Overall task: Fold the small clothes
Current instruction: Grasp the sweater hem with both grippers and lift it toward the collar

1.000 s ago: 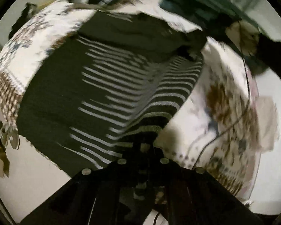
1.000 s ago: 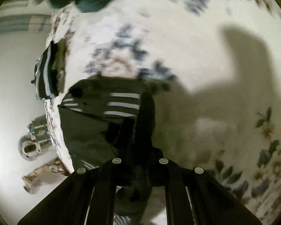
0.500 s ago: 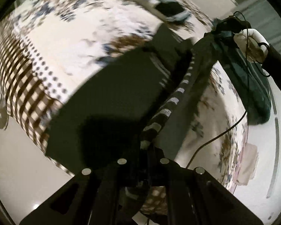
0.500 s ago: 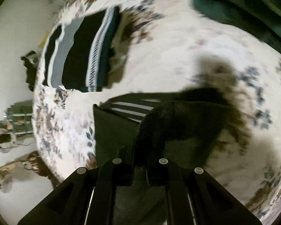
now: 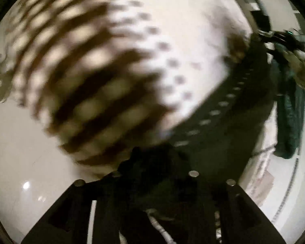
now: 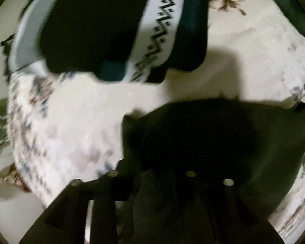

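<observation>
The bed (image 6: pixel 244 65), spread with a pale floral cover, fills both views; in the blurred left wrist view its near side shows a brown checked border (image 5: pixel 77 77). No container is visible in either view.

Next in size is the dark garment (image 6: pixel 223 134), the thing being folded. It lies spread on the bed cover, its near part running straight into the right gripper (image 6: pixel 152 183). In the left wrist view the same dark garment (image 5: pixel 233 122) stretches as a taut band with a row of pale stripe marks from the left gripper (image 5: pixel 152 172) toward the far right.

A folded black, white and teal garment with a zigzag band (image 6: pixel 132 30) rests on the bed beyond the dark garment, apart from it. A dark green cloth (image 5: pixel 290 111) hangs at the far right edge.

Both grippers are closed together, clamped on the dark garment's cloth. The person's right hand (image 5: pixel 303 69) shows at the far end of the band.
</observation>
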{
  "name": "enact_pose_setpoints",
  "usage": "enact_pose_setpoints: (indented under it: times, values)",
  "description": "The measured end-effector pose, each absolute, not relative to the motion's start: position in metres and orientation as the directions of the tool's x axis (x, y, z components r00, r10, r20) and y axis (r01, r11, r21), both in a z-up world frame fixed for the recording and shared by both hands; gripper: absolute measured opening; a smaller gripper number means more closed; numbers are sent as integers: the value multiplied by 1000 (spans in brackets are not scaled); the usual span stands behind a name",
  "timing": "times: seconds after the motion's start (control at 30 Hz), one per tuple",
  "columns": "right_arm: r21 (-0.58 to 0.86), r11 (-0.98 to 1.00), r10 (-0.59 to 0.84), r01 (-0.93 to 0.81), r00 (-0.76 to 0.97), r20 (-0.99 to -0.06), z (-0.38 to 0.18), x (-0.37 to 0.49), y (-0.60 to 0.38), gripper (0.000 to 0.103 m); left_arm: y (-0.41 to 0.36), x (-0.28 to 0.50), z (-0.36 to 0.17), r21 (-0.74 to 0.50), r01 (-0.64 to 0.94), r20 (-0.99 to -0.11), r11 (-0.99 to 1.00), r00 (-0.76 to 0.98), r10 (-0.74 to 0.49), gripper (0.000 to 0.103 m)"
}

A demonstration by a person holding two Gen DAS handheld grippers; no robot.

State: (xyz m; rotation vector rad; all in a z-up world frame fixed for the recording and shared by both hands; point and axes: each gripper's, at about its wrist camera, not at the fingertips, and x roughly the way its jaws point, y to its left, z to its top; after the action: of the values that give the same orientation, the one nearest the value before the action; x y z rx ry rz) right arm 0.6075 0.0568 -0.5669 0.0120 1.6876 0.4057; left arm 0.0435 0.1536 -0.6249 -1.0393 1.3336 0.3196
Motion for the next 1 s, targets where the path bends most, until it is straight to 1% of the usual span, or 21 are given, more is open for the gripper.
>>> enact_pose_setpoints:
  times: [0.07, 0.1, 0.17, 0.2, 0.23, 0.33, 0.43, 0.47, 0.5, 0.53, 0.6, 0.63, 0.67, 0.7, 0.77, 0.83, 0.87, 0.9, 0.93, 0.97, 1.0]
  values:
    - [344, 916, 305, -207, -199, -931, -553, 588, 34, 53, 161, 28, -618, -421, -737, -899, 529, 264, -348, 27]
    - [369, 908, 328, -200, -210, -921, -547, 576, 22, 56, 163, 25, -615, -422, -737, -899, 528, 269, -345, 32]
    - [396, 897, 355, -196, -216, -910, -535, 548, -4, 62, 161, 26, -602, -457, -717, -885, 526, 308, -349, 49]
    - [405, 894, 362, -193, -222, -905, -531, 529, -20, 62, 159, 29, -597, -470, -705, -879, 531, 322, -350, 61]
    - [415, 891, 372, -184, -229, -900, -529, 509, -37, 62, 154, 35, -593, -479, -691, -876, 541, 335, -349, 64]
    - [416, 898, 374, -141, -252, -893, -537, 441, -86, 63, 130, 66, -590, -489, -637, -872, 596, 328, -364, 64]
    - [398, 916, 364, -54, -304, -880, -563, 368, -127, 63, 105, 91, -597, -446, -598, -895, 666, 286, -342, 63]
    - [405, 914, 375, -15, -344, -861, -577, 342, -139, 63, 94, 99, -600, -414, -577, -910, 704, 267, -316, 62]
    - [401, 916, 381, 30, -383, -841, -593, 315, -152, 63, 88, 103, -602, -390, -562, -920, 729, 259, -293, 47]
    - [396, 915, 391, 76, -407, -825, -607, 291, -162, 63, 81, 108, -603, -365, -548, -930, 752, 247, -272, 8]
    - [404, 904, 423, 142, -444, -790, -632, 252, -170, 63, 79, 107, -608, -338, -554, -941, 761, 230, -250, 5]
    - [420, 893, 446, 162, -446, -776, -641, 235, -173, 53, 81, 103, -604, -326, -567, -944, 757, 240, -226, 5]
    - [413, 894, 445, 172, -437, -782, -646, 221, -177, 12, 83, 99, -601, -319, -574, -946, 754, 239, -218, 5]
    - [391, 903, 428, 175, -440, -790, -651, 211, -178, 8, 88, 94, -599, -310, -581, -949, 753, 232, -211, 4]
    - [404, 898, 438, 176, -441, -783, -652, 200, -185, 8, 95, 87, -592, -272, -575, -961, 771, 202, -189, 4]
    - [433, 883, 467, 183, -442, -766, -644, 204, -190, 9, 106, 83, -579, -339, -589, -941, 733, 206, -270, 7]
    - [455, 869, 492, 193, -432, -756, -637, 210, -195, 10, 108, 84, -571, -338, -590, -941, 734, 201, -272, 9]
    - [470, 860, 509, 200, -414, -754, -630, 216, -199, 21, 109, 90, -559, -348, -578, -938, 738, 212, -276, 17]
    - [486, 849, 527, 207, -386, -757, -621, 226, -204, 31, 112, 96, -547, -381, -560, -925, 736, 242, -294, 38]
    - [505, 835, 550, 219, -343, -761, -609, 239, -211, 53, 115, 109, -536, -403, -544, -914, 736, 272, -300, 49]
    - [525, 818, 575, 236, -290, -765, -598, 254, -219, 61, 119, 127, -525, -421, -529, -904, 737, 308, -296, 64]
